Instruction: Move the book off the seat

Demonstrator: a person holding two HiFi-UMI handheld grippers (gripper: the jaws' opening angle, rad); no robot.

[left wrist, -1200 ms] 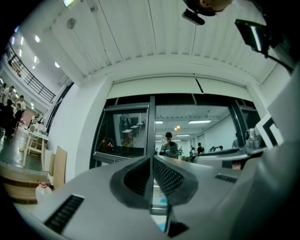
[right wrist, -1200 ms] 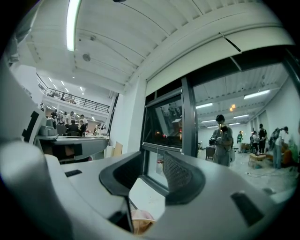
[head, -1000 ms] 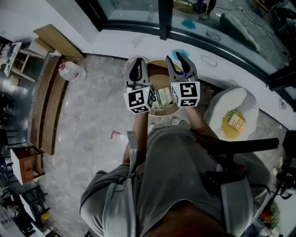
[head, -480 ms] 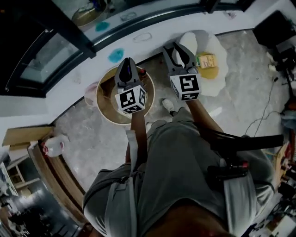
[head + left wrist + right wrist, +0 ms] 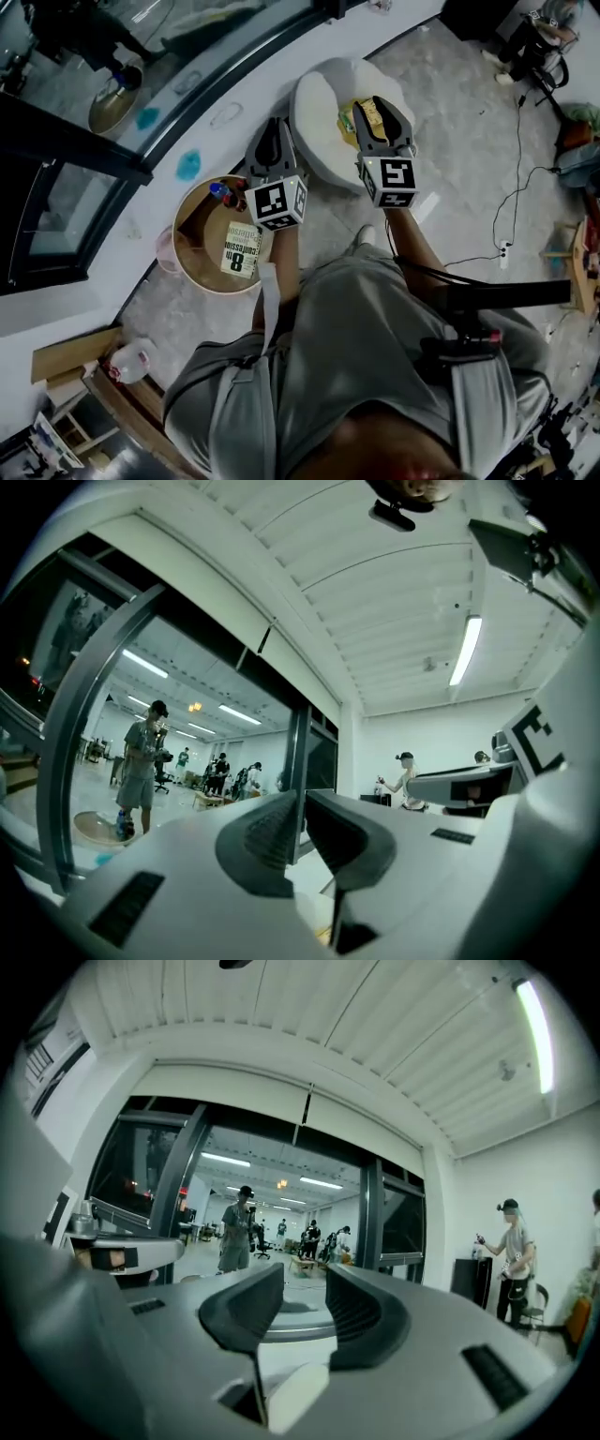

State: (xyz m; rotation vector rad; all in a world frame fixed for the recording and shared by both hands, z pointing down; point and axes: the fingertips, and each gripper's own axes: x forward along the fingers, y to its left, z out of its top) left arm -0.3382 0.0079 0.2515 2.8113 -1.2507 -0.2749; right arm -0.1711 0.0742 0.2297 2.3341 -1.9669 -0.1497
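Head view first. The white seat (image 5: 319, 94) lies on the floor by the curved glass wall, and the yellow book (image 5: 348, 118) is on top of it, partly covered in the picture by the right hand-held gripper (image 5: 382, 111). The left hand-held gripper (image 5: 273, 127) hangs just beside the seat's near edge, over the floor between the seat and a round wooden table (image 5: 197, 267). A second book (image 5: 242, 249) with a pale cover lies flat on that table, and there are a few small coloured things at its far rim that are too small to name.

Over to the left gripper view. The left hand-held gripper (image 5: 302, 803) has its jaws pressed together with nothing between them. It points across the room at the glass wall, where a person (image 5: 141, 761) stands behind the pane.

Now the right gripper view. The right hand-held gripper (image 5: 305, 1283) has its jaws parted, with a clear gap and nothing in it, so the yellow book isn't gripped. Beyond the jaws there's glass again, with another person (image 5: 511, 1251) standing at the right.
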